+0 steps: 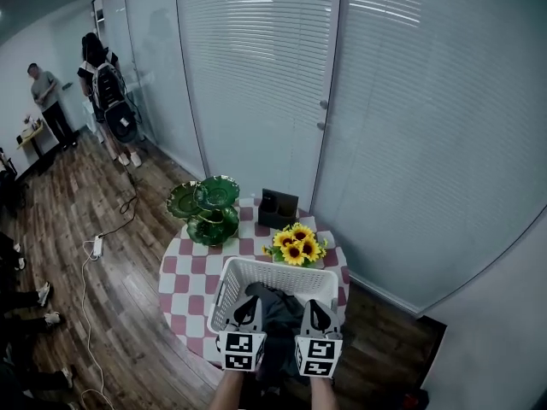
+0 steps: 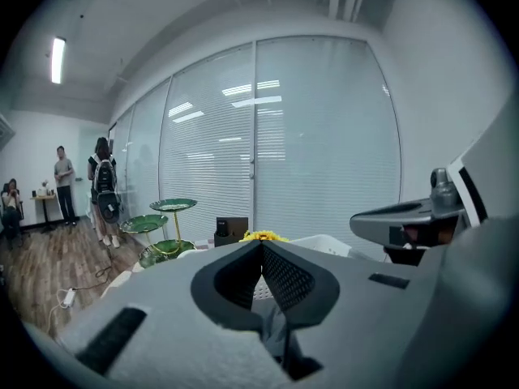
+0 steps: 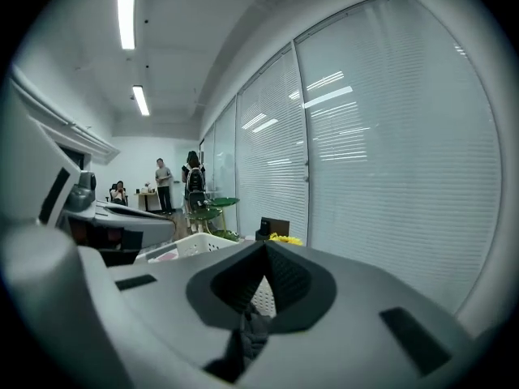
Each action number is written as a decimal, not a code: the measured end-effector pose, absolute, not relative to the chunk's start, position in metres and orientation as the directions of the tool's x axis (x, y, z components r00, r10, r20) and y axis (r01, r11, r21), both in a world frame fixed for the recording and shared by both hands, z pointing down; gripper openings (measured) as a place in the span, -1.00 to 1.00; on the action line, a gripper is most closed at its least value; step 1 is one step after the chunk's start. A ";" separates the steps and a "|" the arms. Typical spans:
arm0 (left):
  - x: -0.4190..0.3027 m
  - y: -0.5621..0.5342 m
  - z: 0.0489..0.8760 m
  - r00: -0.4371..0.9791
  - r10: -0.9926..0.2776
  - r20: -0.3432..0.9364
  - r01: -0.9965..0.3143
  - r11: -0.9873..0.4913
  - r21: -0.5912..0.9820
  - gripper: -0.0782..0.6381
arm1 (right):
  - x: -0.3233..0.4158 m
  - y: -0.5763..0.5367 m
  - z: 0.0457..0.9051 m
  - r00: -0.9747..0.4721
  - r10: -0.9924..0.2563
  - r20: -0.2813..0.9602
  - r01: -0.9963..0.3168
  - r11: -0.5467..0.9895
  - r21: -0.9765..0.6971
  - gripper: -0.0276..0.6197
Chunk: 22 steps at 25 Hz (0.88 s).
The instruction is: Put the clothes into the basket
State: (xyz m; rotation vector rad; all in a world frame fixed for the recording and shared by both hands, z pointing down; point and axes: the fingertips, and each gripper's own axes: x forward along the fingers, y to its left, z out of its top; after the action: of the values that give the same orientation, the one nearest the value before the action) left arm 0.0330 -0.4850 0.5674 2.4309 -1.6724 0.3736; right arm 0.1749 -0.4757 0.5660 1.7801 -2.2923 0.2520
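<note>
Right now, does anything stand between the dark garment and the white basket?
Nothing visible does. The left gripper and the right gripper are both shut on the garment, which hangs at the basket's open top. The sunflowers stand beyond its far rim.

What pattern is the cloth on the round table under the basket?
The tablecloth is red-and-white checked, clearest in the head view.
</note>
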 end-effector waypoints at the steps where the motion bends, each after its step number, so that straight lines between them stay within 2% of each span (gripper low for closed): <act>1: 0.032 -0.483 0.565 0.344 -0.892 0.294 -0.933 -0.360 0.000 -0.74 | 0.171 -0.472 0.565 -0.240 -0.929 0.283 -0.968 0.250 0.000 -0.84; 9: 0.030 -0.474 0.561 0.368 -0.880 0.299 -0.919 -0.393 -0.026 -0.74 | 0.167 -0.455 0.561 -0.211 -0.938 0.276 -0.976 0.216 -0.009 -0.85; 14: 0.023 -0.467 0.556 0.407 -0.881 0.243 -0.909 -0.417 0.012 -0.74 | 0.165 -0.443 0.561 -0.183 -0.943 0.277 -0.983 0.178 -0.043 -0.85; 22: 0.008 -0.427 0.555 0.451 -0.855 0.258 -0.887 -0.461 0.024 -0.74 | 0.153 -0.405 0.549 -0.131 -0.956 0.263 -0.991 0.137 0.003 -0.85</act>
State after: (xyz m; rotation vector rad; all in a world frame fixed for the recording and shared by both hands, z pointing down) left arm 0.0078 -0.4269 0.5553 2.5404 -1.5378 0.3149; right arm 0.1530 -0.4050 0.5495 1.9245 -2.2069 0.2536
